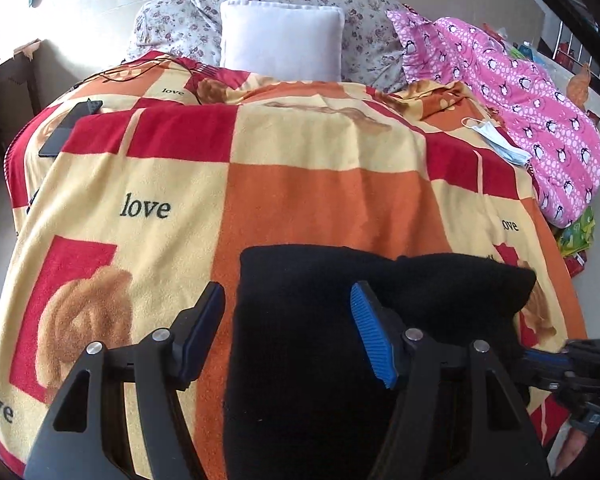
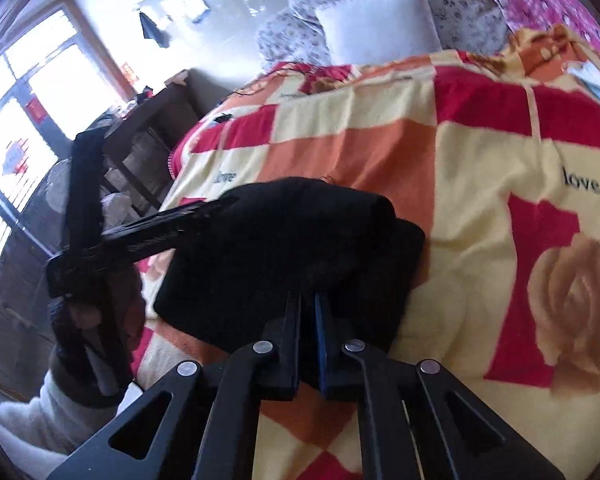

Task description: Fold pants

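While right gripper (image 2: 308, 344) pinches pants (image 2: 284, 248) thinly and left gripper (image 1: 288, 332) stands wide, unclamped: risk, fabric slipping free onto blanket (image 1: 320, 184), fold collapsing.

Checked fleece blanket (image 1: 300, 184) in red, orange and cream, printed "love". Against floral bedding (image 1: 284, 4), 1 white pillow (image 1: 282, 40). Blue face mask (image 1: 500, 142) beside pink penguin quilt (image 1: 540, 120). Dark phone (image 1: 70, 128) near left edge.
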The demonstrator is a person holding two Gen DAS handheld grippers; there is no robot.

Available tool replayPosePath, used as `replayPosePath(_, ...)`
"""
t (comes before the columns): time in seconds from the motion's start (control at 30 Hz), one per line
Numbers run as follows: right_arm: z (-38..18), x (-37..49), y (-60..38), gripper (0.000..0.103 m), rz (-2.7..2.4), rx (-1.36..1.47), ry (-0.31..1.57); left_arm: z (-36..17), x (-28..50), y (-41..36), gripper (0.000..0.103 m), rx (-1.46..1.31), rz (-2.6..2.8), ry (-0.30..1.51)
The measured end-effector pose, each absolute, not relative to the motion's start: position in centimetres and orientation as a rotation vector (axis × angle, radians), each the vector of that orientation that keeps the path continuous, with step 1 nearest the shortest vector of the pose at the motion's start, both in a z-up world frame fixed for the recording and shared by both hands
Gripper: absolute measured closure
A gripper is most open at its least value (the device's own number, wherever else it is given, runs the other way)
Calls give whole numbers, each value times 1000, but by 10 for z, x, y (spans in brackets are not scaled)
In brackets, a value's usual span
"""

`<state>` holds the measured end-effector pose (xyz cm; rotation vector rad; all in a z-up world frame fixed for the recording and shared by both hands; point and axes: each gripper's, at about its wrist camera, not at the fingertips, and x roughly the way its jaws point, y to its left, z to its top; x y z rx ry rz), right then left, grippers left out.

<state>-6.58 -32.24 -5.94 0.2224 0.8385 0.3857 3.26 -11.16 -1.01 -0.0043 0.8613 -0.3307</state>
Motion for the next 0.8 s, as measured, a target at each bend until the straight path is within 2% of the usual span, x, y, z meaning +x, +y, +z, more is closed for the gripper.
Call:
replayPosePath(0.13, -48, -86, -317, 99, 401, 147, 829, -10, 33, -110, 38, -22, -340, 866)
replayPosePath(0.3, -70, -81, -334, 103, 226, 87, 879, -21, 35, -118, 38, -11, -325, 879)
replayPosePath(0.33, -73, -79, -341, 103, 221, 122, 882, -20, 34, -118, 38, -8, -323, 877)
replayPosePath(0.37, -72, -79, -353, 97, 252, 221, 863, -19, 33, -118, 38, -8, -322, 877)
replayPosePath(0.4, -68, -80, -358, 97, 272, 273, 846, -20, 33, -119, 38, -9, -322, 878)
replayPosePath(0.43, -63, -79, -361, 90, 284, 298, 826, -20, 33, -119, 38, -9, -320, 879)
replayPosePath(0.47, -61, -77, -361, 64, 288, 299, 821, -20, 33, -120, 38, -9, -317, 878)
replayPosePath(0.5, -58, -73, -360, 49, 286, 307, 809, -20, 32, -120, 38, -9, -313, 875)
replayPosePath(0.53, -57, -68, -359, 41, 288, 317, 798, -19, 32, -120, 38, -10, -308, 872)
replayPosePath(0.57, -57, -61, -355, 41, 299, 325, 791, -19, 31, -120, 38, -10, -304, 870)
replayPosePath(0.63, -58, -49, -350, 47, 313, 327, 786, -19, 30, -121, 38, -6, -298, 866)
replayPosePath(0.7, -63, -36, -340, 73, 313, 296, 802, -19, 31, -121, 38, -7, -294, 865)
replayPosePath(0.73, -66, -32, -336, 101, 307, 274, 812, -19, 31, -121, 38, -6, -290, 863)
replayPosePath(0.8, -68, -27, -331, 101, 282, 224, 810, -19, 33, -122, 38, -9, -286, 861)
